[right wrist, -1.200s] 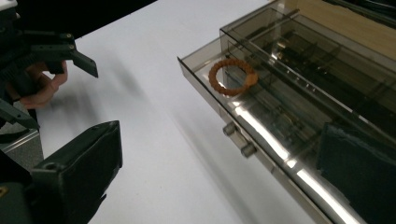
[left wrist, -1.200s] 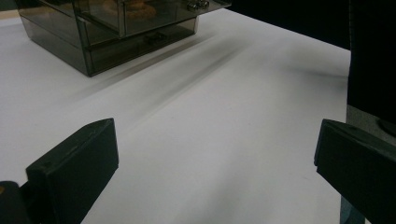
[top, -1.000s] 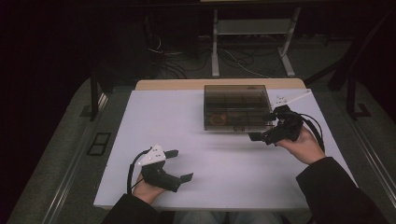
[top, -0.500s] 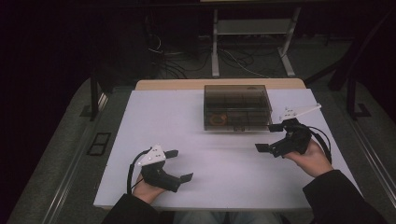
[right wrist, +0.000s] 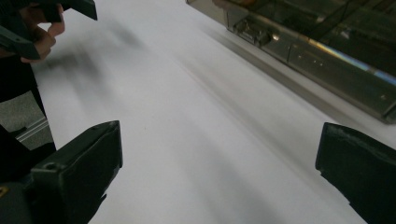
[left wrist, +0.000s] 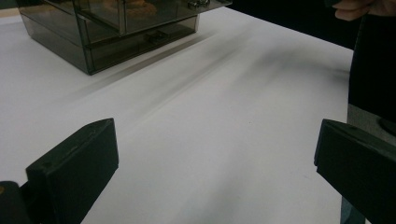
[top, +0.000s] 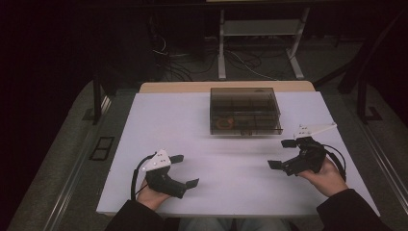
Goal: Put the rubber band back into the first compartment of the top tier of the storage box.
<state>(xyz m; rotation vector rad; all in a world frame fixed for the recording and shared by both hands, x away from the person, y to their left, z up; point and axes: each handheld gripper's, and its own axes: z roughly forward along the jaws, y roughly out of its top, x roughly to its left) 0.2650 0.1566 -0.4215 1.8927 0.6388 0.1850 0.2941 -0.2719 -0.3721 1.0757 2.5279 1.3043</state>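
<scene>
I see the smoky clear compartment box [top: 245, 110] at the far middle of the white table [top: 192, 125], lid down; a brownish ring [top: 224, 123] lies in its near-left cell, the rest unclear. My left gripper [top: 184, 170] and right gripper [top: 282, 154] sit well short of it, jaws spread wide, holding nothing.

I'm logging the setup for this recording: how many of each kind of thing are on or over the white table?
Smoky clear compartment box: 1
Handheld grippers: 2, the left gripper and the right gripper, both open and holding nothing
Total: 3
Some small items lie inside the box, too dim to count.
</scene>
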